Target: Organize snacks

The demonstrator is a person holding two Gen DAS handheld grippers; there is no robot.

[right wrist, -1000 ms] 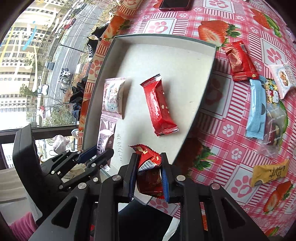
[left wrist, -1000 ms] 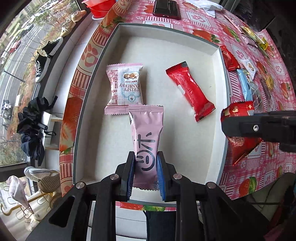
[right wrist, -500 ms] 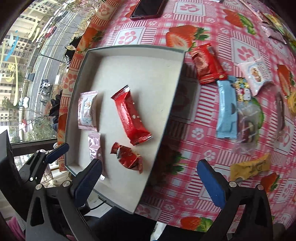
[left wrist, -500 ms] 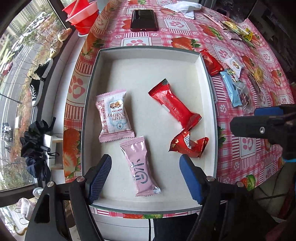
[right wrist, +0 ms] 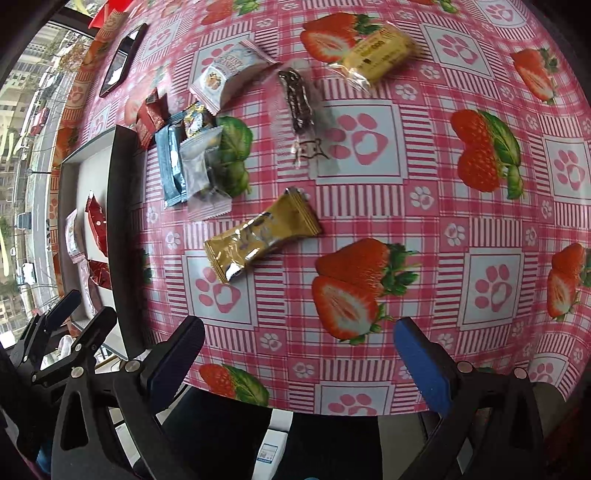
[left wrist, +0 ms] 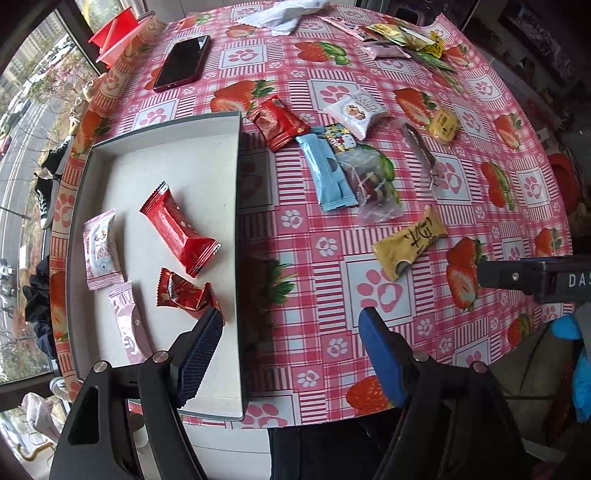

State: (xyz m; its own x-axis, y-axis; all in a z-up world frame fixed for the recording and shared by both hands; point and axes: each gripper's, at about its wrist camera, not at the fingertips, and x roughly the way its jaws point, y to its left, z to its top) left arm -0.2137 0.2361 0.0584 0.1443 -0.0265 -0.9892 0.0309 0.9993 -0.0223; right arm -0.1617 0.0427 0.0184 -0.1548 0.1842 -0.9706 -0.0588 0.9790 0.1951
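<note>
A grey tray (left wrist: 236,173) holds a long red bar (left wrist: 177,230), a crumpled red packet (left wrist: 184,293), a pink packet (left wrist: 125,325) and a white-pink cranberry packet (left wrist: 99,247). My left gripper (left wrist: 291,354) is open and empty above the tray's right wall. My right gripper (right wrist: 299,360) is open and empty above the table's front edge, near a gold bar (right wrist: 258,238). The same gold bar (left wrist: 410,240) also shows in the left wrist view. Loose snacks lie right of the tray: a light blue bar (left wrist: 327,171), a red packet (left wrist: 279,122) and a white packet (left wrist: 356,110).
A strawberry-print tablecloth (left wrist: 369,295) covers the table. A phone (left wrist: 183,62) and red containers (left wrist: 114,35) lie at the back left. More snacks (left wrist: 406,40) lie at the far back. A clear-wrapped dark bar (right wrist: 299,107) and a yellow snack (right wrist: 376,51) lie further back.
Both grippers opened and dropped their packets in the tray: the pink one from the left, the crumpled red one from the right. Both then swung right, toward the loose snacks.
</note>
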